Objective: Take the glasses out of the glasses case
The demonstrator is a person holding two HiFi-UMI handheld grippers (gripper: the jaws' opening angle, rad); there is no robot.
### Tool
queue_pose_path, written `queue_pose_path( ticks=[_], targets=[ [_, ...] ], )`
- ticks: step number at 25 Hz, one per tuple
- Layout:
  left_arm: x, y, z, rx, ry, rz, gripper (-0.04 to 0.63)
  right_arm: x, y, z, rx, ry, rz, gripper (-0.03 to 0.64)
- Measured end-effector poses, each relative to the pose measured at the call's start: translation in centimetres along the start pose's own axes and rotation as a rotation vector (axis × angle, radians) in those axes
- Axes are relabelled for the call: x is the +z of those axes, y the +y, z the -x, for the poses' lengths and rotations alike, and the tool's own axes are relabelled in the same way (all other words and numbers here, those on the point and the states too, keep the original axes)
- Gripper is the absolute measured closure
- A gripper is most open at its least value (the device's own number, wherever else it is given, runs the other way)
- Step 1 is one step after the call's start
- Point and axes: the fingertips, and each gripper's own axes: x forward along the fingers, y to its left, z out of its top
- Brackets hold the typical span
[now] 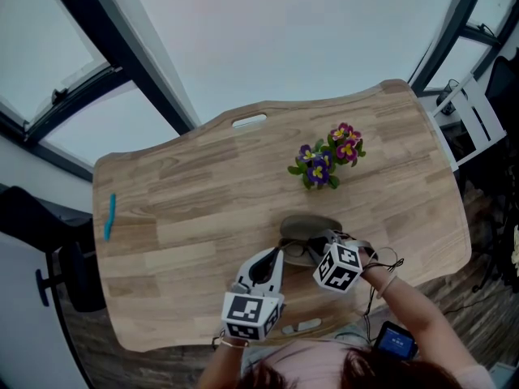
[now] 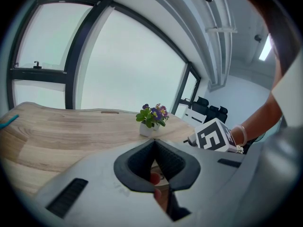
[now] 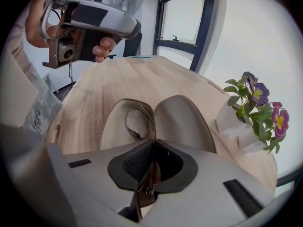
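The grey glasses case [image 1: 315, 224] lies open on the wooden table [image 1: 195, 209], near its front edge. In the right gripper view both shells of the case [image 3: 185, 119] show below the jaws. My right gripper [image 3: 152, 148] is shut on the thin brown-framed glasses [image 3: 136, 123], which stand edge-on over the open case. From the head view the glasses [image 1: 293, 250] sit at the case's near side, with the right gripper [image 1: 328, 241] on them. My left gripper [image 1: 274, 258] hangs raised just to the left, shut and holding nothing [image 2: 154, 146].
A small white pot of purple and yellow flowers [image 1: 328, 159] stands just beyond the case [image 3: 255, 105]. A blue pen-like object [image 1: 109, 215] lies at the table's far left. A black chair [image 1: 69, 278] is beside the left edge. White furniture [image 1: 470, 116] stands right.
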Motion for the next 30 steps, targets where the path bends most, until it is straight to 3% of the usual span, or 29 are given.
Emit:
queue_pose_path(
  ticks=[9, 15, 30],
  targets=[
    [0.1, 0.2, 0.7, 0.020, -0.017, 0.017, 0.598, 0.5, 0.4, 0.6, -0.025, -0.009, 0.051, 0.601],
    [0.3, 0.1, 1.2, 0.033, -0.026, 0.012, 0.598, 1.0, -0.2, 1.6, -0.087, -0.039, 0.061, 0.601],
    [1.5, -0.1, 3.3, 0.072, -0.083, 0.004, 0.598, 2.9, -1.2, 5.1, -0.208, -0.143, -0.030, 0.601]
  ],
)
